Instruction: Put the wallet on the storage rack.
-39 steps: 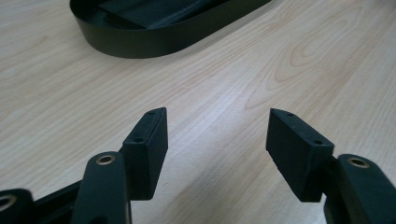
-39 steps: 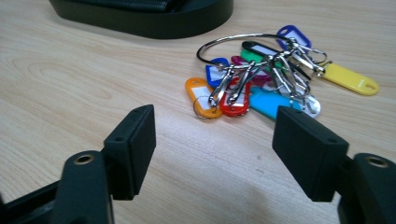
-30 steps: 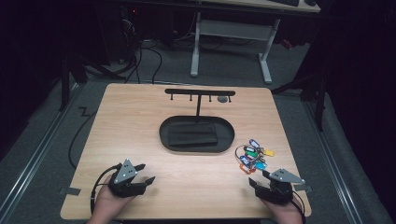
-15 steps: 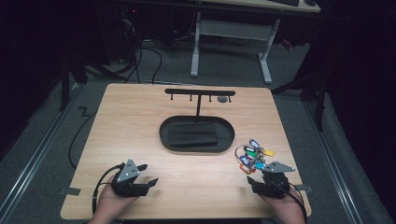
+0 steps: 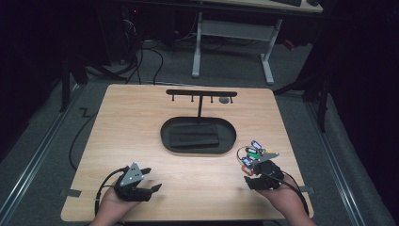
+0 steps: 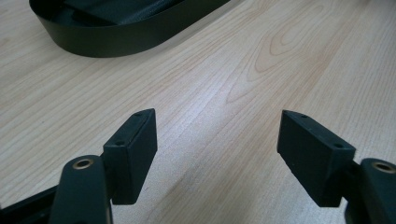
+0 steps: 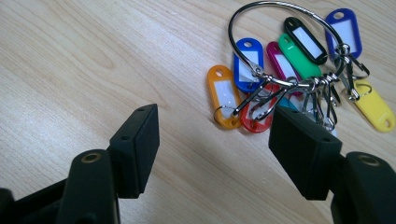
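Pale wood-grain table, shiny metal ring, seemingly plastic tags.

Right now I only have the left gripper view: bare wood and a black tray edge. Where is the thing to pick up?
Observer: A key ring with coloured tags lies right of the tray, just ahead of the right gripper.
Operator: Is that gripper open?
Observer: Yes, its jaws are apart and hold nothing; the orange tag lies just beyond them.
Operator: Anything else on the table?
Observer: A black T-shaped rack stands behind the tray.
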`<state>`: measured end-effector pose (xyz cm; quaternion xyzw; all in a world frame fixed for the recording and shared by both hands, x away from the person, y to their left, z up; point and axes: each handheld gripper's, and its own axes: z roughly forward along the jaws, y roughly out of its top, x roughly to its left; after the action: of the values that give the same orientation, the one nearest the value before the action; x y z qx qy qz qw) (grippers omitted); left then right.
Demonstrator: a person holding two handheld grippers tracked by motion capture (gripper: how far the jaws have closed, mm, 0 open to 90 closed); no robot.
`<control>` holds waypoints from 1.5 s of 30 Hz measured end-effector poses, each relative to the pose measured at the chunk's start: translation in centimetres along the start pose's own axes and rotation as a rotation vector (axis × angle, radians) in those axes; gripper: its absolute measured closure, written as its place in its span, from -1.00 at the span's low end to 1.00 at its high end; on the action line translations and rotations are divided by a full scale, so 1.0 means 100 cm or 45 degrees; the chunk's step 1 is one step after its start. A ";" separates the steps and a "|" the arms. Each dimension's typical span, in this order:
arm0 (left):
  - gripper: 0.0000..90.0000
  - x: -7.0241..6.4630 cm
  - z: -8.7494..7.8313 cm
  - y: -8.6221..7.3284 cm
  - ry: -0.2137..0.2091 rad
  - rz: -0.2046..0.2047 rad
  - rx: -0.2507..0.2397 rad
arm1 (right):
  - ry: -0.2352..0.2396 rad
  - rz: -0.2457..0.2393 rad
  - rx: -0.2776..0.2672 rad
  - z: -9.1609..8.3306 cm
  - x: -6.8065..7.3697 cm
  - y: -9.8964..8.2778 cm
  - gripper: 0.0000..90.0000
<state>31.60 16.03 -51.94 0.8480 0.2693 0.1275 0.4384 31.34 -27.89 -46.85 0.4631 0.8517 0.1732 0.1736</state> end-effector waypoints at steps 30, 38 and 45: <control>-0.31 0.002 -0.001 -0.001 -0.018 0.042 0.033 | 0.132 -0.325 0.467 0.053 -0.027 0.087 0.33; -0.30 0.000 -0.001 -0.001 -0.021 0.065 0.042 | 0.114 -0.374 0.539 0.062 -0.023 0.088 0.76; -0.29 0.000 -0.002 -0.001 -0.013 0.061 0.045 | 0.110 -0.412 0.507 0.050 -0.017 0.091 0.93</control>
<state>31.47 16.20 -51.94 0.8624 0.2488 0.1289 0.4216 41.14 -24.01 -46.91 0.3378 0.9387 -0.0084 0.0680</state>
